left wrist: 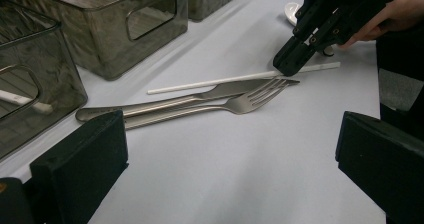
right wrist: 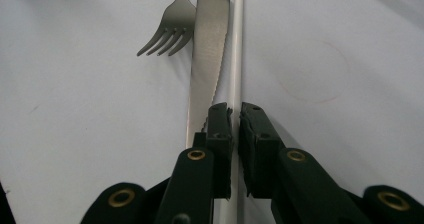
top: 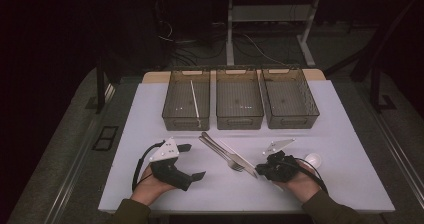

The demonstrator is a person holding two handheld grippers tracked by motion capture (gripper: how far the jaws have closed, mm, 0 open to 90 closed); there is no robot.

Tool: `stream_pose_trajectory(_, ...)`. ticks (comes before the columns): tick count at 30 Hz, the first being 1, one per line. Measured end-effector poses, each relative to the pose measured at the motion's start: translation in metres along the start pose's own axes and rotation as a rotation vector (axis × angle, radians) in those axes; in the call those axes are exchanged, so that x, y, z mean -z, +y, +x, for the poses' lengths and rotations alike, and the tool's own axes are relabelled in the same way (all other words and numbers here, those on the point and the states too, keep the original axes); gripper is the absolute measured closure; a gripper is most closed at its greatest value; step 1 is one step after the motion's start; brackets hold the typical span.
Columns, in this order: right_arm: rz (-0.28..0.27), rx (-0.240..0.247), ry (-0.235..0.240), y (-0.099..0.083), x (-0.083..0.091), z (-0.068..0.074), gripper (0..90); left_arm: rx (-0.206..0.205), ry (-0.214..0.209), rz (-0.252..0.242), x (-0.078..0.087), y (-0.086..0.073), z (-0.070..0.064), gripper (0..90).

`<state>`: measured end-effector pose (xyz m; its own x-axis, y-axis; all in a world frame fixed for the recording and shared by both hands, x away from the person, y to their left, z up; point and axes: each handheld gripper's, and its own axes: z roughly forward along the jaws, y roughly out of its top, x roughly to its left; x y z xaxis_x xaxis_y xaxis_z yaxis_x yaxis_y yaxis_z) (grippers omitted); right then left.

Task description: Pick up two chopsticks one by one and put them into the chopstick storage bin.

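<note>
A white chopstick (right wrist: 236, 44) lies on the pale table beside a steel knife (right wrist: 206, 59) and a fork (right wrist: 172, 29). My right gripper (right wrist: 235, 119) is shut on the chopstick's near end, low on the table, with the knife blade just left of its jaws. It appears in the left gripper view as my right gripper (left wrist: 289, 64) pressed down at the chopstick (left wrist: 225, 80), behind the knife (left wrist: 235, 88) and fork (left wrist: 250, 101). My left gripper (top: 192, 161) rests open at the front left, its jaws wide apart and holding nothing.
Three smoky clear bins (top: 240, 104) stand in a row at the back. The left bin (top: 175, 115) holds another white chopstick (top: 194, 99). A small white dish (top: 313, 159) sits by the right hand. A grey plate (top: 278, 145) lies near the right gripper.
</note>
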<state>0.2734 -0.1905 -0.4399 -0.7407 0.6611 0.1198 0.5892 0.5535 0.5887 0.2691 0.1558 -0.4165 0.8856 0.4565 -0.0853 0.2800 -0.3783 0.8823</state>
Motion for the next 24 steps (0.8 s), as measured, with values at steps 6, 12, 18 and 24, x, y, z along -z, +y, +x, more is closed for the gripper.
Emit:
stream_pose_trajectory(6,-0.004,0.028,-0.053,-0.001,-0.001,0.008,83.5,-0.001,0.001,0.006,-0.001,0.000,0.000,0.0)
stream_pose_trajectory(12,-0.007,0.021,-0.054,-0.002,-0.001,0.008,84.3,-0.004,0.000,0.006,-0.001,0.000,-0.001,0.0)
stream_pose_trajectory(18,-0.003,-0.016,-0.018,-0.001,0.001,0.003,84.6,-0.001,0.000,0.002,0.000,0.000,0.000,0.0)
stream_pose_trajectory(24,-0.009,-0.032,-0.004,0.000,0.008,-0.004,84.6,-0.004,-0.001,0.001,0.000,0.000,0.000,0.0)
